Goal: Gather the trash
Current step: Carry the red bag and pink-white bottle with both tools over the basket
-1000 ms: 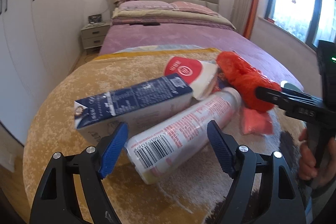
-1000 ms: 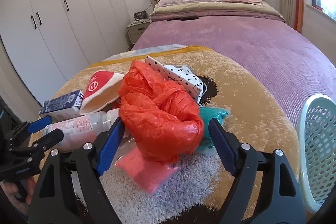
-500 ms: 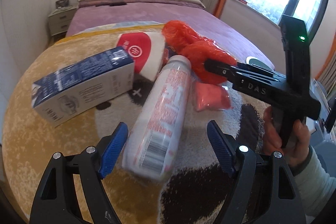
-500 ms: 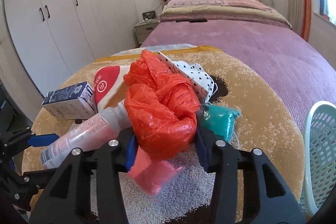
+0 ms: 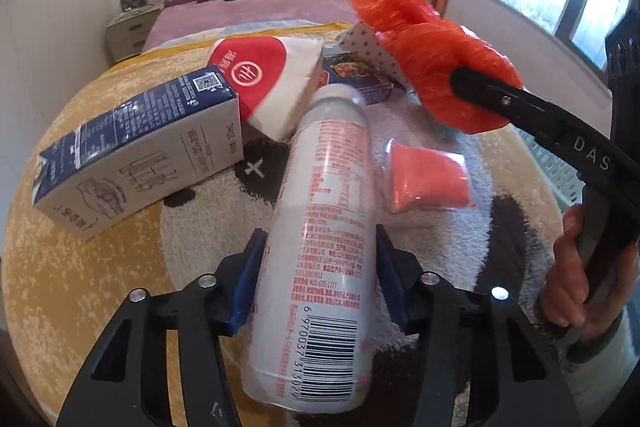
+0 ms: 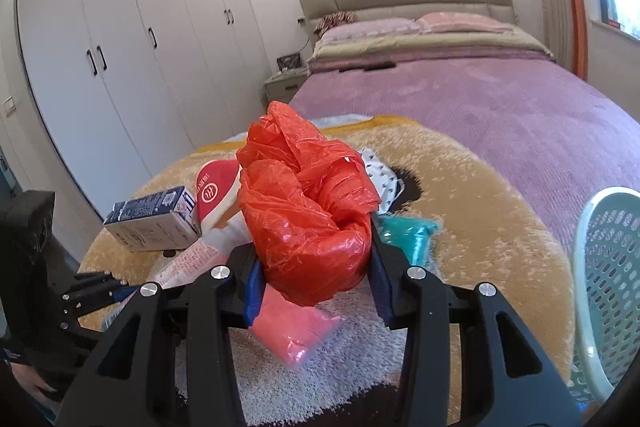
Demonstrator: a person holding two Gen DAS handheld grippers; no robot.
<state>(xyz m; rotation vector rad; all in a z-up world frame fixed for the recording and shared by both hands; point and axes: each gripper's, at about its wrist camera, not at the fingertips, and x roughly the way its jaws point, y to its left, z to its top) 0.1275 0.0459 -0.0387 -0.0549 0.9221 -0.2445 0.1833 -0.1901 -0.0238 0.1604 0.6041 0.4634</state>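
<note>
Left wrist view: a white bottle (image 5: 320,247) is shown at frame centre, lying on the rug (image 5: 80,287) between the blue pads of the left gripper (image 5: 320,279). The jaws are closing, and both pads already appear pressed to the bottle's sides near its base. A carton (image 5: 140,163) is seen at left, a red-and-white pack (image 5: 268,79) above it, and a pink pouch (image 5: 424,179) at right of centre.

Right wrist view: a crumpled orange bag (image 6: 308,219) is held at frame centre, clenched between the pads of the right gripper (image 6: 316,283) and apparently lifted above the pink pouch (image 6: 292,331). A basket (image 6: 608,287) is seen at the right edge, a teal packet (image 6: 408,235) just behind the bag.

Risks, as judged: the smooth, round bottle, gripped near one end, may pivot or slide out on lifting. The slack bag film may be pulled loose, or may snag neighbouring litter and drag it along.
</note>
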